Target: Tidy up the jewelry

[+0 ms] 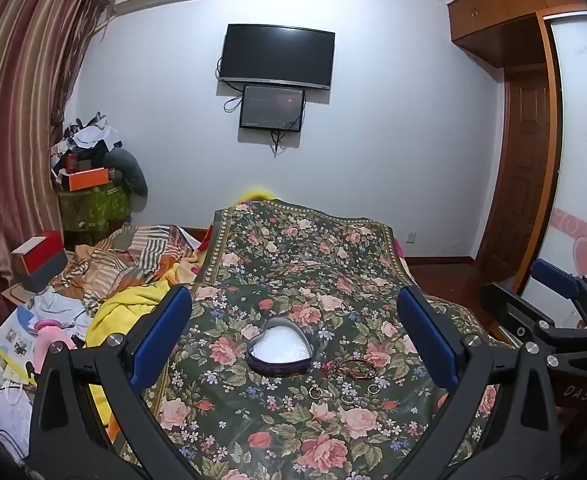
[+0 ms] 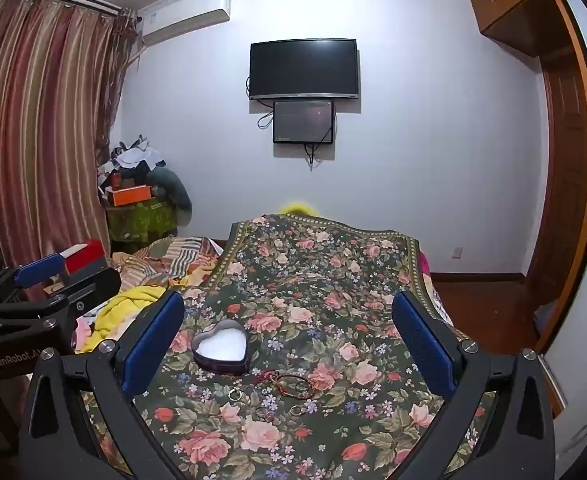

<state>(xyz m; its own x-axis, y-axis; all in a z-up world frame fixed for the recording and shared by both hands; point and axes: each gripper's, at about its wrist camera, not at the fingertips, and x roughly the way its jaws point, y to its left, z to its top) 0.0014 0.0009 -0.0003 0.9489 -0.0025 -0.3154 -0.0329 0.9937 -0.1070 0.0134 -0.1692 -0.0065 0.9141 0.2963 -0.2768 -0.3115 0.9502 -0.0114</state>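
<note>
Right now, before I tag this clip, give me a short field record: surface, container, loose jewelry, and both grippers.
surface: floral-patterned dark green cloth spread over a bed
container: heart-shaped tin with white lining, lid off, nothing visible inside
loose jewelry: reddish beaded cord bracelet right of the tin; small gold ring and further small rings nearer the cameras, all on the cloth
left gripper: open, empty, above the cloth
right gripper: open, empty, above the cloth
progress: no jewelry in the tin yet

rings (image 2: 235,395) too small to detail, bracelet (image 1: 349,367) clasp unclear
</note>
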